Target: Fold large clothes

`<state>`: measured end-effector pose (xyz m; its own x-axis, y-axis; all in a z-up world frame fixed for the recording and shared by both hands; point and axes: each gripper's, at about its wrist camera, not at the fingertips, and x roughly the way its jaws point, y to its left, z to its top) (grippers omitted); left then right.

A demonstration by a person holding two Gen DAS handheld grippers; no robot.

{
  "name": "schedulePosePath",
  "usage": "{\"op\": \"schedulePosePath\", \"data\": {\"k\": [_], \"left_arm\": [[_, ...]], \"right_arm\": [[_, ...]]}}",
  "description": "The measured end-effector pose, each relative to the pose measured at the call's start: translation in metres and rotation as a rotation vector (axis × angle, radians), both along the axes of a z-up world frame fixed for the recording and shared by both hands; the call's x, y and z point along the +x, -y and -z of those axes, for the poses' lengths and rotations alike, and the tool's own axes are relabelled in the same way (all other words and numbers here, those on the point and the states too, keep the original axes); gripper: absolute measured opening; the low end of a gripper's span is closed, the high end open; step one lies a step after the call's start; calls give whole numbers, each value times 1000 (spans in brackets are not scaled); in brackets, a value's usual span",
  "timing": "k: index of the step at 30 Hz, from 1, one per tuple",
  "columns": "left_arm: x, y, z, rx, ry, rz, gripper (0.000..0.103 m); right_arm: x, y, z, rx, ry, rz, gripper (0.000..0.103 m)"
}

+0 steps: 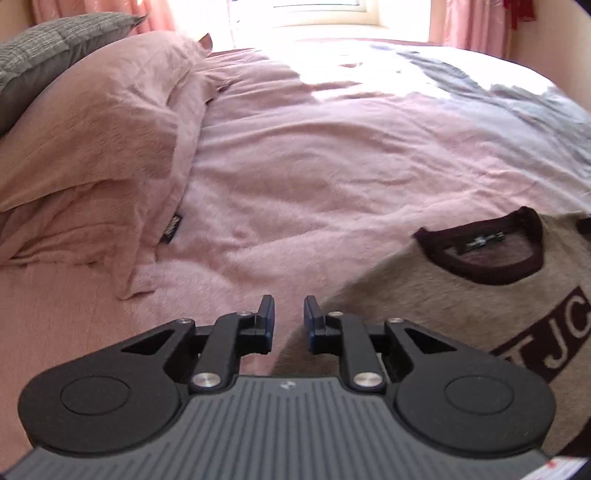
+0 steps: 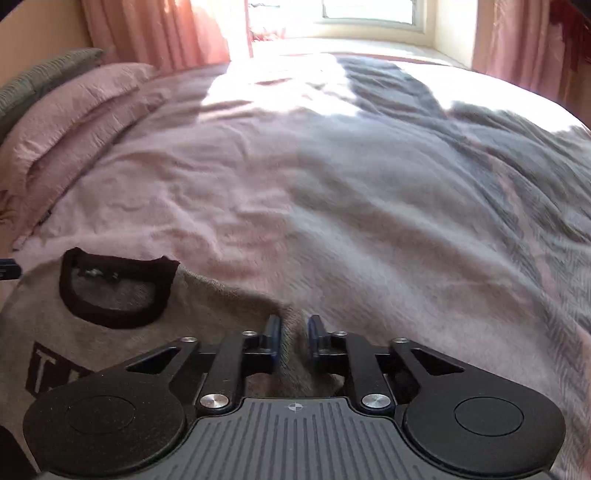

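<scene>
A beige sweater (image 1: 461,314) with a dark maroon collar (image 1: 480,247) and maroon lettering lies flat on the pink bedcover (image 1: 314,184). My left gripper (image 1: 289,308) hangs over the sweater's left shoulder edge. Its jaws stand a little apart, with the cover showing at the tips and the beige edge further back. In the right wrist view the sweater (image 2: 122,343) and its collar (image 2: 118,288) lie at the lower left. My right gripper (image 2: 294,326) is at the other shoulder. Its jaws stand apart with a ridge of beige fabric between them, and the pads do not visibly press it.
Two pink pillows (image 1: 92,129) and a grey pillow (image 1: 48,48) are stacked at the bed's left end. A grey throw (image 2: 480,166) covers the right side of the bed. Pink curtains (image 2: 159,33) and a bright window (image 2: 369,14) stand behind it.
</scene>
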<state>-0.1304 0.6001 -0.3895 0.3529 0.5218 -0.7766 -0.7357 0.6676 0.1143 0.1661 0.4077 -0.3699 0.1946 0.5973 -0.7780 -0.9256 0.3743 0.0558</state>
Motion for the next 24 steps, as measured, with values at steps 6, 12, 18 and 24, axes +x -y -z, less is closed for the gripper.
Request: {"op": "schedulePosePath", "data": {"k": [6, 12, 18, 24], "left_arm": [[-117, 24, -35, -24, 45, -101, 30], [-278, 107, -64, -143, -18, -377, 35], [-338, 195, -60, -370, 158, -646, 56], [-279, 229, -63, -265, 138, -501, 76]], "right_arm": [[-10, 92, -48, 154, -135, 98, 52], [-59, 187, -60, 41, -209, 161, 52], [-112, 243, -50, -93, -319, 227, 52], [-141, 260, -47, -99, -388, 280, 52]]}}
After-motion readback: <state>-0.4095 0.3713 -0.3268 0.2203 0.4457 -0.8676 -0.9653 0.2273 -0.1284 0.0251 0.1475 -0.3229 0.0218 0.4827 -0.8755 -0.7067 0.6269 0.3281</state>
